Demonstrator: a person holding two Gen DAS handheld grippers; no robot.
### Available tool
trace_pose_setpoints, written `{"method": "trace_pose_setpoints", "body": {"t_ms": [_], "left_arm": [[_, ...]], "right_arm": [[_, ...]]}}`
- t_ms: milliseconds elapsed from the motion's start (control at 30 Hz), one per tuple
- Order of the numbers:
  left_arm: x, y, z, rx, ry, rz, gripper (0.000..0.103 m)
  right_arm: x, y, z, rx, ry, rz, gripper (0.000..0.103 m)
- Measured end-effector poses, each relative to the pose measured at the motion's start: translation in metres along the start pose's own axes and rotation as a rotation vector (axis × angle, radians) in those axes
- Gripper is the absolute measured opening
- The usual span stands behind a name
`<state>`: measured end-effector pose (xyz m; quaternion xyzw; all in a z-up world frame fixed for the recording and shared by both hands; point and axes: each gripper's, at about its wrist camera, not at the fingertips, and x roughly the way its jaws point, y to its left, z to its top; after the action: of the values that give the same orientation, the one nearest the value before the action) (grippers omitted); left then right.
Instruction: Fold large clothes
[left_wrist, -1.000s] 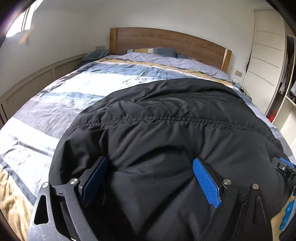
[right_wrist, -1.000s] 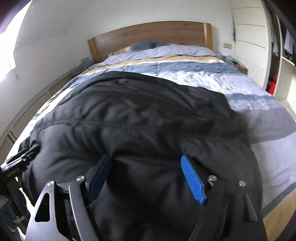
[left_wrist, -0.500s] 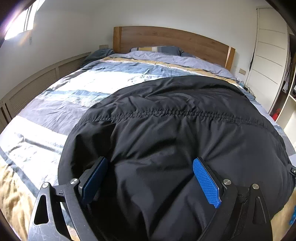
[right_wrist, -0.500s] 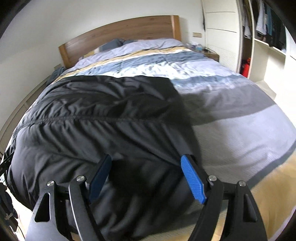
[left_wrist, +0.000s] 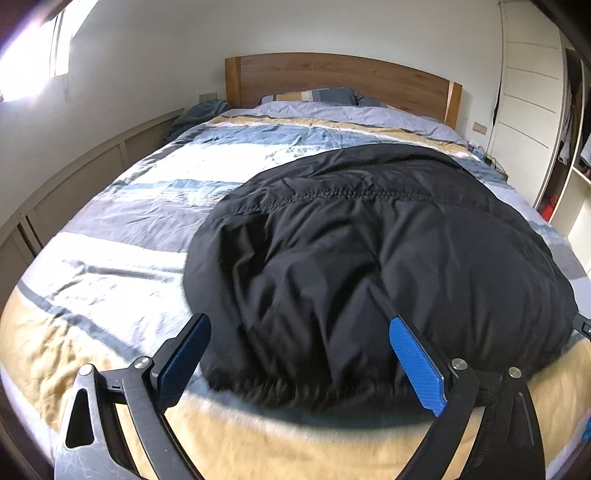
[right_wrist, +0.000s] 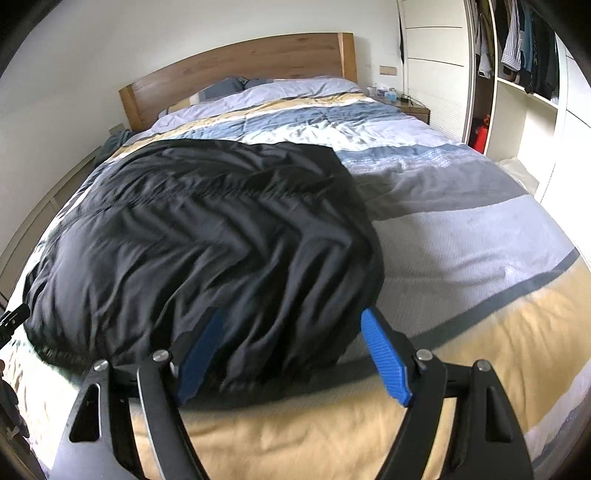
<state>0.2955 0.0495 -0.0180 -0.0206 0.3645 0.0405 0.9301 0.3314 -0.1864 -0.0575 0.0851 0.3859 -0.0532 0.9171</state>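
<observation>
A large black padded jacket (left_wrist: 388, 251) lies spread in a puffy mound on the striped bed cover (left_wrist: 155, 206). It also shows in the right wrist view (right_wrist: 207, 236). My left gripper (left_wrist: 301, 341) is open, its blue pads on either side of the jacket's near hem, holding nothing. My right gripper (right_wrist: 293, 341) is open too, straddling the jacket's near right corner without gripping it. The left gripper's tip (right_wrist: 14, 317) peeks in at the left edge of the right wrist view.
The bed has a wooden headboard (left_wrist: 332, 81) and pillows (left_wrist: 310, 96) at the far end. A low panelled wall unit (left_wrist: 85, 173) runs along the left. An open wardrobe (right_wrist: 524, 74) and a nightstand (right_wrist: 410, 107) stand at the right.
Both grippers have pulled back from the jacket towards the bed's foot. The hem, which was between the pads, now lies on the yellow stripe of the cover. The jacket has settled.
</observation>
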Motion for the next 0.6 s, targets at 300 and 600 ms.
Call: {"method": "trace_pose_setpoints", "body": {"t_ms": [300, 600], "left_arm": [[-0.06, -0.001, -0.027, 0.038, -0.04, 0.028, 0.102], [-0.114, -0.012, -0.045, 0.069, -0.094, 0.018, 0.102]], "right_arm": [[-0.048, 0.012, -0.028, -0.024, -0.025, 0.003, 0.077], [-0.095, 0.011, -0.048, -0.044, -0.07, -0.006, 0.077]]}}
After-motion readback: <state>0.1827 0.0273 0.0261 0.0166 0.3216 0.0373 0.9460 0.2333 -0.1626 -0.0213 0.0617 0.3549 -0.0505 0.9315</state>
